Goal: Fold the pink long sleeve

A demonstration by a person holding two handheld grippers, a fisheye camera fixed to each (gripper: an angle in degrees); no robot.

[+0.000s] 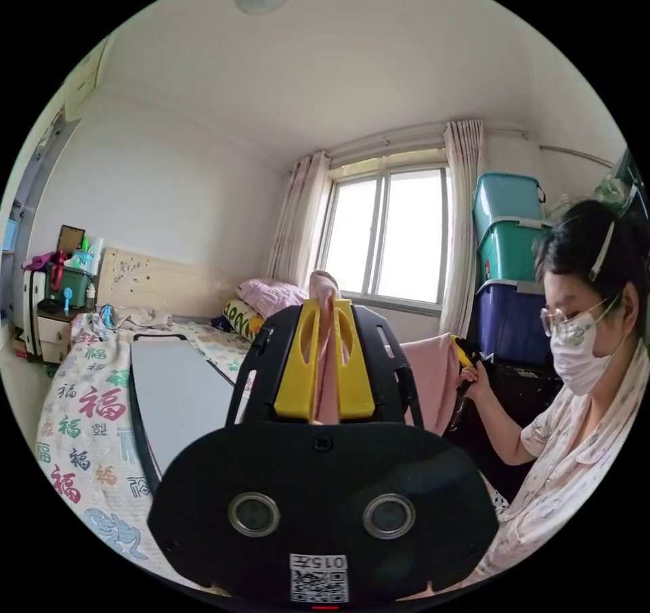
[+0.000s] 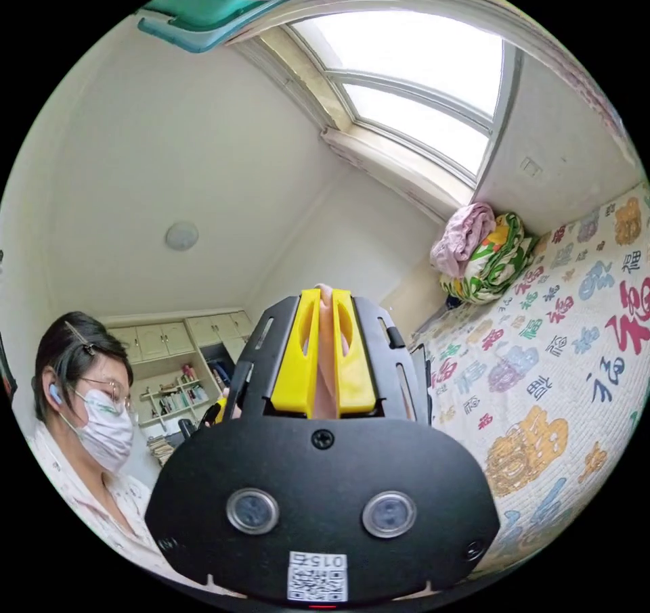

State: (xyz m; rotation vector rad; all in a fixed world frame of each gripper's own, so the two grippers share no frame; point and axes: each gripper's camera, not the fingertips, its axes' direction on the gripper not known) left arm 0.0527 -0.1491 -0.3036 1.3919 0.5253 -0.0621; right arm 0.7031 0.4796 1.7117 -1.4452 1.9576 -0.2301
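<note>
Left tool (image 1: 325, 346) clamped on pink long sleeve (image 1: 428, 376), right tool (image 2: 325, 349) clamped on pink cloth, held above patterned bed (image 1: 81, 430)

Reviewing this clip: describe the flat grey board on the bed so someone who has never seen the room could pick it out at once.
In the left gripper view, find the bed with its quilt printed in coloured characters, left of the window. The grey board lies flat on that quilt, running from the headboard toward the camera. Its plain grey face and dark rim set it apart from the busy print around it.
</note>
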